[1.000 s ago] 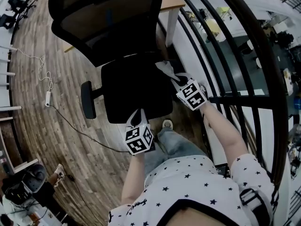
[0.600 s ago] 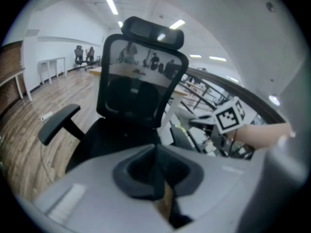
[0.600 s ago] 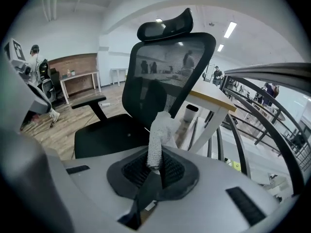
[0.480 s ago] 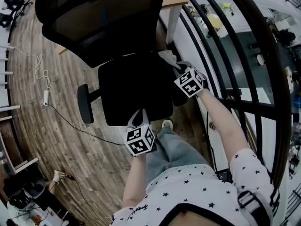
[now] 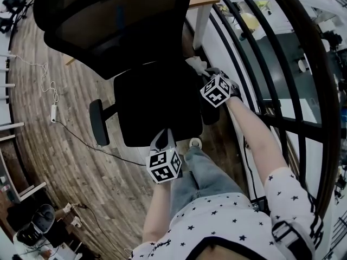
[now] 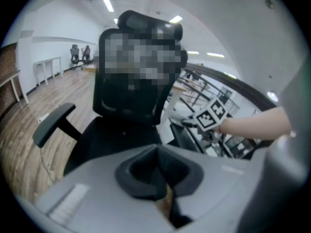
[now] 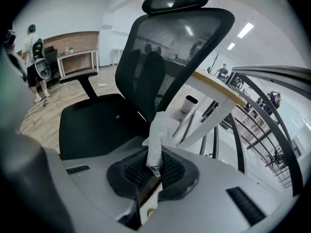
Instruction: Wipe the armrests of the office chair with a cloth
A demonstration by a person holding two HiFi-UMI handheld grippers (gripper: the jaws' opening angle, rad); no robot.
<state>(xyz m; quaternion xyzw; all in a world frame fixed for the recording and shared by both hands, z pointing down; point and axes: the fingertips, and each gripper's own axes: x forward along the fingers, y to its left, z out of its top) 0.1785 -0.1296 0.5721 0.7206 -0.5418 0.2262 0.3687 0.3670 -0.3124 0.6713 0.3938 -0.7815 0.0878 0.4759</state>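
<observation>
White mesh cloth (image 7: 156,132): lower end pinched between the jaws of the right gripper (image 7: 153,171), which are clamped on it; the loose upper end stands crumpled above the pads. The right gripper view shows this grip plainly, while the head view shows only a pale scrap past that gripper. The head view places the cloth on the chair's railing side, over the rear of the armrest by the railing (image 5: 209,112), just beside the seat (image 5: 157,104). No view settles whether cloth and armrest touch. The left gripper view takes the same spot from across the seat: cloth and right gripper above that armrest, a bare forearm (image 6: 252,125) trailing behind. Office chair (image 5: 124,47): black, with a mesh backrest (image 7: 170,52) and a headrest (image 7: 175,1) on top. The other armrest (image 5: 97,122) sits on the opposite side of the seat, well apart from both grippers. Left gripper (image 6: 158,171): jaws closed together with nothing between them; the head view puts it at the seat's front edge. Around: a plank floor (image 5: 49,145) with a cable (image 5: 87,142) across it, a dark railing (image 5: 260,53) near the chair's side, and a pale desk (image 7: 214,92) behind the backrest. Only the right gripper view shows a person (image 7: 33,38) standing far across the room.
</observation>
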